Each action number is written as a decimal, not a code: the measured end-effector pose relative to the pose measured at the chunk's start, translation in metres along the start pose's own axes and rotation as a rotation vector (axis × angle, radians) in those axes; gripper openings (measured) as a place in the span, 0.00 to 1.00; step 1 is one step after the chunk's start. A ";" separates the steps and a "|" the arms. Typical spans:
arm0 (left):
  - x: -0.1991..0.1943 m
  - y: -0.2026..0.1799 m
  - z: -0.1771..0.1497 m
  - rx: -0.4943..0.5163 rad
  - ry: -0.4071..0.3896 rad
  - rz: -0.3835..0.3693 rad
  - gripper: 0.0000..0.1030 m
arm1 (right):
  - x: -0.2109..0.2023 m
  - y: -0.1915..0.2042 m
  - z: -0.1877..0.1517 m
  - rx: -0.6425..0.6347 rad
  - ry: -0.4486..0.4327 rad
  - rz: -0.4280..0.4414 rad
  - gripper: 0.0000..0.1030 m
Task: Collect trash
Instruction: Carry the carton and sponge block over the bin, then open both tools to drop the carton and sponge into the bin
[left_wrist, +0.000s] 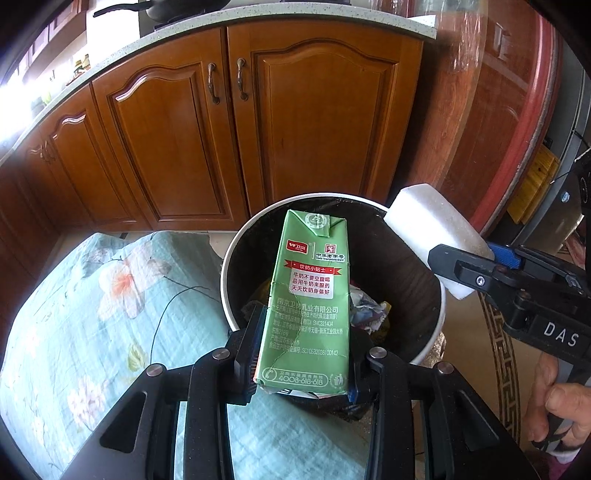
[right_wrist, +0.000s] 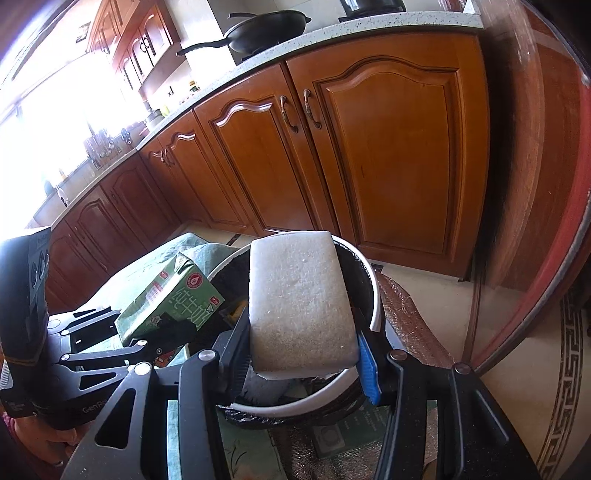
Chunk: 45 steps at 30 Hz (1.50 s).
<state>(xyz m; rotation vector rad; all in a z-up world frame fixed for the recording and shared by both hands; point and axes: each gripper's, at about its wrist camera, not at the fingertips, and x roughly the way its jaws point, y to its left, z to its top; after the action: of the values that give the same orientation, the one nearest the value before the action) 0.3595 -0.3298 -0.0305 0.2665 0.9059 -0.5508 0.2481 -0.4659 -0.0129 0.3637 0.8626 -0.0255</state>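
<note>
Kitchen: wooden cabinets (left_wrist: 229, 125) under speckled counter (right_wrist: 332, 33), tiled floor, floral cloth (left_wrist: 92, 314) beside bin (left_wrist: 439, 325). My left hand-held gripper (left_wrist: 303, 369) clamped on green milk carton (left_wrist: 310, 295), carton over bin mouth. My right hand-held gripper (right_wrist: 303, 354) clamped on white foam block (right_wrist: 299, 302), block above bin rim. Left view alone shows crumpled trash (left_wrist: 369, 314) inside bin, my hand (left_wrist: 557, 413) on right grip. Right view alone shows black wok (right_wrist: 266, 26) on counter, bright window (right_wrist: 55, 122).
</note>
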 end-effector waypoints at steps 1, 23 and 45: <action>0.004 0.000 0.002 -0.003 0.007 -0.001 0.32 | 0.003 0.000 0.001 -0.003 0.006 -0.001 0.48; 0.008 0.005 0.024 -0.014 -0.002 0.025 0.61 | 0.029 -0.010 0.020 0.002 0.072 0.006 0.60; -0.150 0.041 -0.158 -0.299 -0.230 0.056 0.82 | -0.070 0.066 -0.078 0.100 -0.082 0.148 0.92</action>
<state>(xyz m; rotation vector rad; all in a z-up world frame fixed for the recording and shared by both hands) 0.2029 -0.1752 -0.0050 -0.0421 0.7427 -0.3785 0.1558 -0.3869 0.0128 0.5157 0.7527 0.0535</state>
